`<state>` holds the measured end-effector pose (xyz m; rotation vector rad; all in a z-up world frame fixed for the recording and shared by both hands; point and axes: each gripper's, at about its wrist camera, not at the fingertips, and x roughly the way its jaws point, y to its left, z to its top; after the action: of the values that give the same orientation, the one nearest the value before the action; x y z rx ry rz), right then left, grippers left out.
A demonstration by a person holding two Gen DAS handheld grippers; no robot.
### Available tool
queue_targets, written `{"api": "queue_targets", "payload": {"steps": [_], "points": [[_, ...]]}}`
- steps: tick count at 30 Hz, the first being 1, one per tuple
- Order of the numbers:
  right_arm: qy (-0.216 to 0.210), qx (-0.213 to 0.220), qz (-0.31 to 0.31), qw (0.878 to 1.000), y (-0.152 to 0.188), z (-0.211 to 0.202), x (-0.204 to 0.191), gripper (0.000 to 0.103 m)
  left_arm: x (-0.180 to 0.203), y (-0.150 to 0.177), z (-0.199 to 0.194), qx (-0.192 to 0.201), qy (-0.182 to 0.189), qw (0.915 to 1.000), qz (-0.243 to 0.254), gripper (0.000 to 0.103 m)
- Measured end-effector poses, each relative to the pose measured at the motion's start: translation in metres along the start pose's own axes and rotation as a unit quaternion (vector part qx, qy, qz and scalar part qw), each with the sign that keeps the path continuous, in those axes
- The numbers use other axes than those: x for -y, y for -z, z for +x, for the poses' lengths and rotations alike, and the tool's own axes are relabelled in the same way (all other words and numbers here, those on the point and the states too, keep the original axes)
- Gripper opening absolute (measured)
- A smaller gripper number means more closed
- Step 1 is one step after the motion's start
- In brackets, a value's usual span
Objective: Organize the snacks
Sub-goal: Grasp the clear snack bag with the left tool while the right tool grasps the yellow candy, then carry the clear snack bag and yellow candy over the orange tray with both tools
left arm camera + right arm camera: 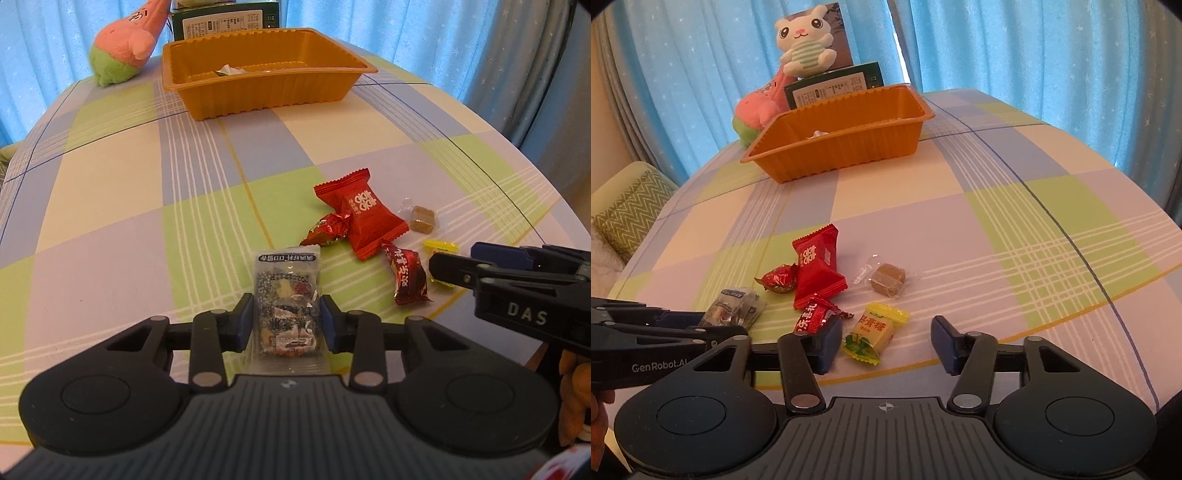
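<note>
My left gripper (287,325) is shut on a clear snack packet (286,306) with dark print that lies on the checked tablecloth; both blue pads touch its sides. My right gripper (884,343) is open around a yellow candy (873,332), which lies near its left pad with a gap on the right. Loose between them lie a red packet (816,269), a twisted red candy (777,278), a dark red candy (816,317) and a brown cube in a clear wrapper (886,278). The orange tray (266,96) at the far side holds one small wrapper (227,70).
Behind the tray stand a green box (834,88), a pink plush (125,44) and a white bunny plush (807,40), with blue curtains all around. A cushioned seat (624,214) is beyond the table's left edge. The table's near edge runs just under both grippers.
</note>
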<state>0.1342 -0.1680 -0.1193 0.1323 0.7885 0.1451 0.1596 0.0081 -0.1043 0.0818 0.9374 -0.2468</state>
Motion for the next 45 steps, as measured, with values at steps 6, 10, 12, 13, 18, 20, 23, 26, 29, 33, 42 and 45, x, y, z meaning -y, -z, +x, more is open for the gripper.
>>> {"api": "queue_targets", "payload": {"steps": [6, 10, 12, 13, 18, 20, 23, 26, 29, 33, 42, 45], "points": [[0.026, 0.001, -0.057, 0.998, 0.004, 0.009, -0.015, 0.046, 0.003, 0.001, 0.0, 0.002, -0.003, 1.0, -0.001, 0.034], [0.037, 0.003, -0.071, 0.997, 0.007, 0.009, -0.016, 0.032, 0.005, 0.001, 0.0, 0.003, -0.008, 1.0, 0.004, 0.035], [0.037, 0.003, -0.068, 0.997, 0.007, 0.01, -0.014, 0.031, 0.006, 0.002, 0.0, 0.004, -0.01, 0.9999, 0.006, 0.036], [0.037, 0.003, -0.068, 0.997, 0.006, 0.01, -0.014, 0.031, 0.006, 0.002, 0.0, 0.004, -0.011, 0.9999, 0.007, 0.036], [0.035, 0.008, -0.09, 0.995, 0.005, 0.012, -0.018, 0.031, 0.006, 0.001, 0.001, 0.005, -0.009, 0.9999, 0.006, 0.036], [0.032, 0.01, -0.102, 0.994, 0.006, 0.013, -0.019, 0.031, 0.006, 0.001, 0.001, 0.007, -0.01, 0.9999, 0.006, 0.036], [0.029, 0.013, -0.108, 0.994, 0.006, 0.015, -0.019, 0.031, 0.006, 0.001, 0.001, 0.009, -0.01, 0.9999, 0.007, 0.037], [0.026, 0.013, -0.1, 0.995, 0.006, 0.015, -0.018, 0.031, 0.007, 0.002, 0.001, 0.011, -0.01, 0.9999, 0.007, 0.037], [0.028, 0.01, -0.099, 0.995, 0.005, 0.015, -0.018, 0.03, 0.007, 0.002, 0.001, 0.011, -0.011, 0.9998, 0.01, 0.037], [0.027, 0.008, -0.096, 0.995, 0.005, 0.013, -0.017, 0.029, 0.008, 0.003, 0.0, 0.015, -0.011, 0.9998, 0.01, 0.034], [0.026, 0.022, -0.082, 0.996, 0.004, 0.003, -0.011, 0.028, 0.006, 0.006, -0.01, 0.027, -0.012, 0.9994, -0.016, 0.034], [0.025, 0.032, -0.08, 0.996, 0.002, -0.002, -0.011, 0.028, 0.006, 0.004, -0.015, 0.033, -0.012, 0.9992, -0.02, 0.034]]}}
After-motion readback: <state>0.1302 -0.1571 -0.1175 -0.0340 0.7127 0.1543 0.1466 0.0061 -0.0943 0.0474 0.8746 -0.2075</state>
